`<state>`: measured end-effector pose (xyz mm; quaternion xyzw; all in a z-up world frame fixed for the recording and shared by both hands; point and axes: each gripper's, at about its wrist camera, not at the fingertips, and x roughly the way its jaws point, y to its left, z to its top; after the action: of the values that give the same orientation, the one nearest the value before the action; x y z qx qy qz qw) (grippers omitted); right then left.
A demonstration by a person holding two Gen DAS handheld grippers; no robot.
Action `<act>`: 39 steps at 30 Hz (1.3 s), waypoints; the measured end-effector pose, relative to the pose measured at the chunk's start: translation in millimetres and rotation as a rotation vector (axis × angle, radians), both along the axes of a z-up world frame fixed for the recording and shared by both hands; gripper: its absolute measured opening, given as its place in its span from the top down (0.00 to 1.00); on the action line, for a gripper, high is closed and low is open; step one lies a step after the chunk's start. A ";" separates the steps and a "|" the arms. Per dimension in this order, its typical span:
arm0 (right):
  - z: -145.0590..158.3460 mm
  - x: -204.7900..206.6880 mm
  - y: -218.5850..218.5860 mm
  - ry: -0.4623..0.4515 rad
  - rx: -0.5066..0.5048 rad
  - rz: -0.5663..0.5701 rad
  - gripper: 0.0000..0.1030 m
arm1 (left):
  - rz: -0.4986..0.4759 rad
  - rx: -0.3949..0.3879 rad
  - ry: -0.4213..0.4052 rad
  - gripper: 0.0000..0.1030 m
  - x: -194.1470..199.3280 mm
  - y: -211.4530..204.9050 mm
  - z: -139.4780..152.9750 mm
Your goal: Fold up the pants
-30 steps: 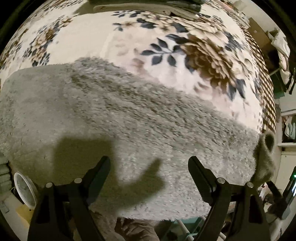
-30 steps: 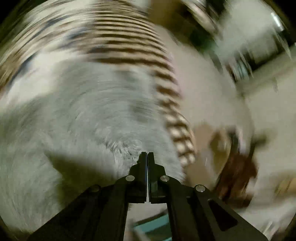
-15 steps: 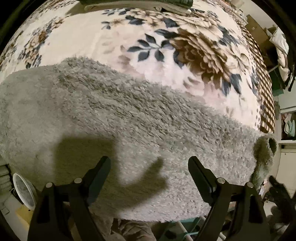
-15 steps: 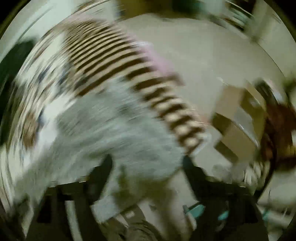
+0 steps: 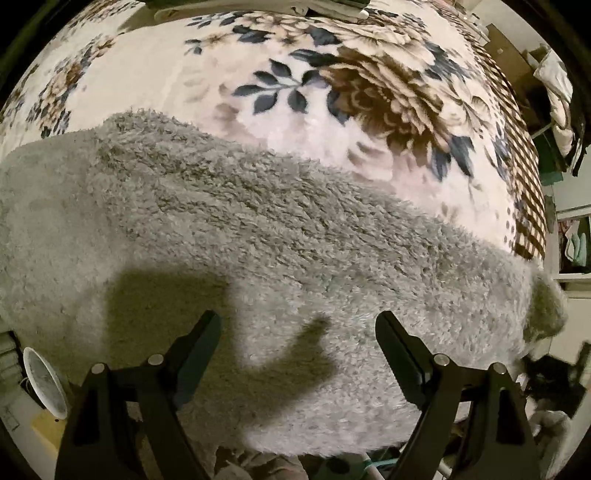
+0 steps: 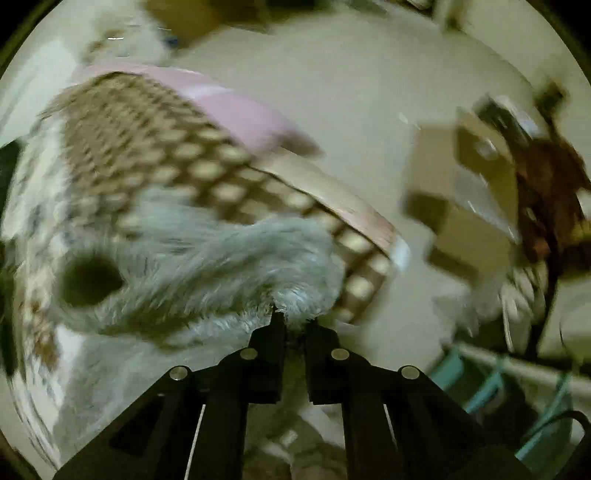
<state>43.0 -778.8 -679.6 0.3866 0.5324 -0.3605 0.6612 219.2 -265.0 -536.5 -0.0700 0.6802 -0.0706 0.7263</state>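
Observation:
Grey fluffy pants (image 5: 258, 240) lie stretched across a floral blanket (image 5: 332, 81) on a bed. My left gripper (image 5: 297, 339) is open and empty, hovering just above the pants' near edge. In the right wrist view, my right gripper (image 6: 293, 319) is shut on the pants' leg end (image 6: 229, 258), whose round cuff opening (image 6: 88, 280) shows at the left. That leg end also shows in the left wrist view (image 5: 546, 310), lifted at the bed's right edge.
Folded clothes (image 5: 258, 5) lie at the bed's far edge. A white round object (image 5: 44, 384) sits at the lower left. A cardboard box (image 6: 469, 206) stands on the floor to the right, and a teal rack (image 6: 517, 376) is below.
My right gripper was shut, opened around the leg end, then shut on it and lifted it. My left gripper stayed open over the pants.

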 end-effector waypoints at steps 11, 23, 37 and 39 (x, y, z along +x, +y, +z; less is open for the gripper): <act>51.7 3.6 -11.2 -0.078 -0.046 0.032 0.35 | -0.025 -0.008 -0.001 0.18 4.3 -9.0 -4.1; -21.7 171.2 -80.5 -0.023 0.322 0.222 0.34 | -0.086 -0.071 -0.020 0.18 4.4 -55.7 2.0; 15.9 145.6 -83.7 -0.015 0.124 0.233 0.70 | -0.184 -0.106 -0.048 0.18 -5.1 -104.8 14.2; 36.1 118.1 -82.8 -0.091 0.094 0.193 0.37 | -0.188 -0.108 -0.044 0.18 -5.5 -106.1 13.6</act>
<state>161.1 -861.5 -643.5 0.3798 0.5530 -0.2519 0.6975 213.8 -371.1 -522.9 -0.0433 0.6629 -0.1763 0.7264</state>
